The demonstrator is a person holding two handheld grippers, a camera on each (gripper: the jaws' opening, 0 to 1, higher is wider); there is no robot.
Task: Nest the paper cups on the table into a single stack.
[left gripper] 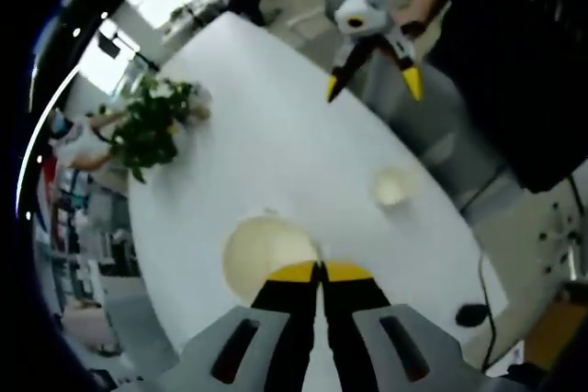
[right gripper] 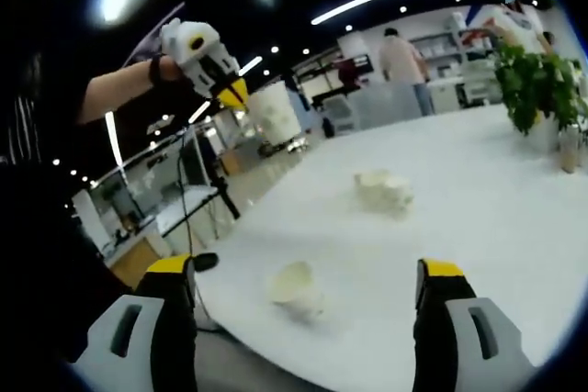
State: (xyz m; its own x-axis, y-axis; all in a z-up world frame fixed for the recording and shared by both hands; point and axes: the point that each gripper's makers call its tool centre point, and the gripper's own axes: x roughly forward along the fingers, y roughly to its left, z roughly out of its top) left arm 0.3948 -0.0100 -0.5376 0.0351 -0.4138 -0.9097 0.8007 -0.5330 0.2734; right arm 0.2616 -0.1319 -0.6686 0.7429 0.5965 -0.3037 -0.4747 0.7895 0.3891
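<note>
Closed on the rim of a cup (left gripper: 266, 254), the left claw (left gripper: 321, 272) holds it above the tabletop (left gripper: 276, 144). Right claw (right gripper: 303, 273) stands wide apart; a second cup (right gripper: 296, 289) lies between its jaws at lower centre, crumpled cups (right gripper: 384, 192) mid-frame.

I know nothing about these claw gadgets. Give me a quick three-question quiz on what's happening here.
1. True or false: the right claw is open, with nothing in it.
2. What does the left claw hold? A) a paper cup B) a spoon C) a bottle
3. Fill in: the leafy plant stands on the white ____.
Key: 1 true; 2 A; 3 table.
</note>
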